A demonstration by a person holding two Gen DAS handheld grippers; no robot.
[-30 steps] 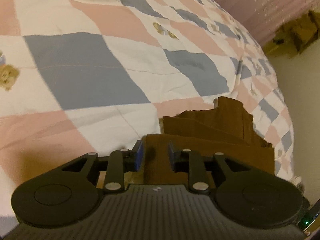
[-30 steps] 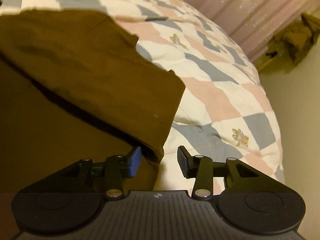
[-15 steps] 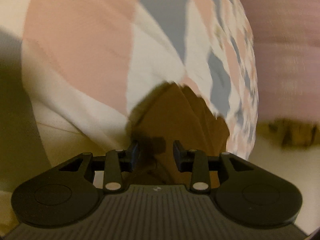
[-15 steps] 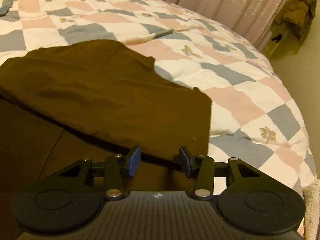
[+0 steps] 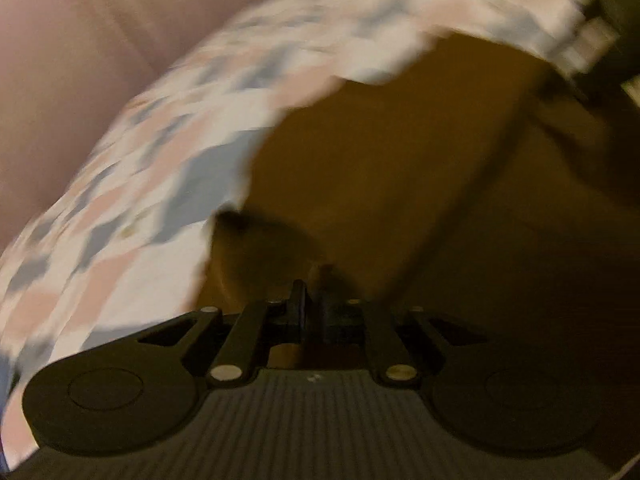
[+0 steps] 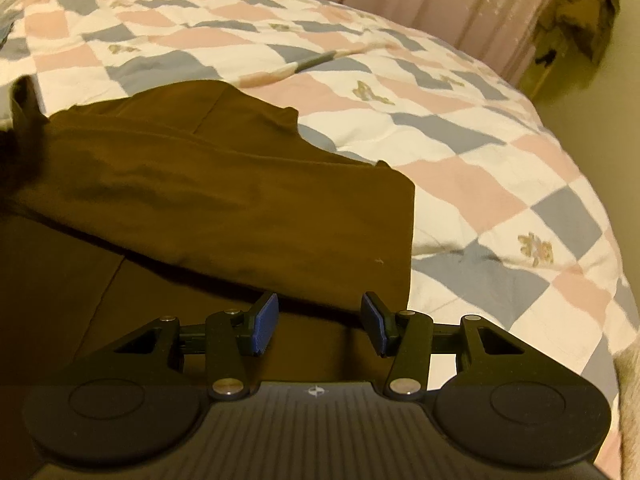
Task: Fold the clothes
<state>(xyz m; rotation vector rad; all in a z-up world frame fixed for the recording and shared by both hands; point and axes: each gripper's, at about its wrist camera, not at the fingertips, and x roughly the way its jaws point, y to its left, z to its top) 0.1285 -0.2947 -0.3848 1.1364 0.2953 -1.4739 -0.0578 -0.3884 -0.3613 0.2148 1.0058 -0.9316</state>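
A dark brown garment (image 6: 224,184) lies partly folded on the checked quilt (image 6: 460,168), one layer doubled over another. My right gripper (image 6: 318,322) hovers just above its near edge, blue pads (image 6: 265,320) wide apart and nothing between them. The left wrist view is heavily blurred. There my left gripper (image 5: 311,300) has its fingers pressed together on a bunched bit of the brown garment (image 5: 400,184), which spreads away to the right under the gripper.
Pink curtains (image 6: 440,4) hang behind the bed. An olive-brown heap of cloth (image 6: 588,12) sits on a stand at the far right, next to the bed's rounded edge. A pale fuzzy surface (image 6: 630,400) shows at the right rim.
My left gripper swung sharply, went from open to shut and now pinches the brown fabric. The right gripper drew back a little above the garment and stayed open.
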